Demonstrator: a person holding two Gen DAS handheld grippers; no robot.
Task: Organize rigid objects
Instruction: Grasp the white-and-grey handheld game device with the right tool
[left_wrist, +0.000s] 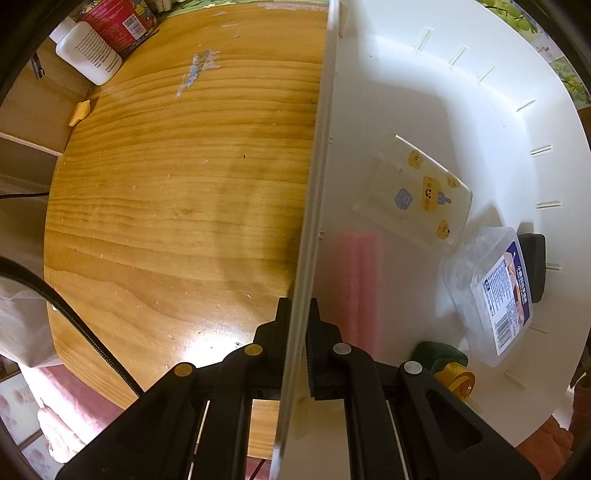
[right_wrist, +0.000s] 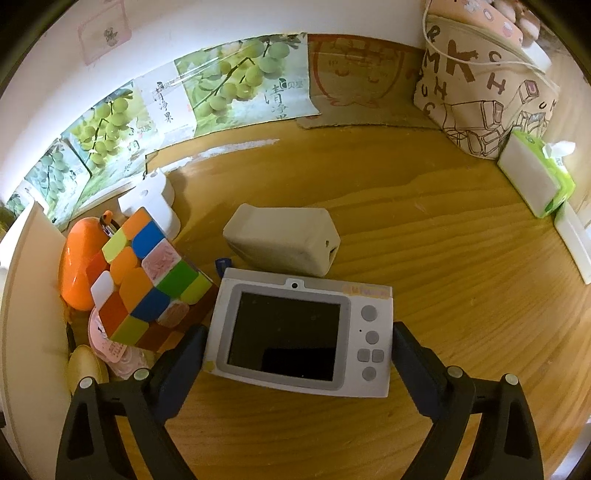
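The white bin (left_wrist: 424, 110) is steadied by the left gripper (left_wrist: 298, 314), clamped on its wall. On the wooden table (right_wrist: 461, 277), the right gripper (right_wrist: 299, 350) straddles the toy camera (right_wrist: 299, 332), jaws wide, not yet pinching; closing seems next. The puzzle cube (right_wrist: 147, 280) crowds its left finger.

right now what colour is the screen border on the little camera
Grey, on a white body: the camera shows best in the right wrist view.

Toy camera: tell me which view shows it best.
The right wrist view: the toy camera lies screen-up on the table, whole, between the right tool's open fingers. The left wrist view shows none of it.
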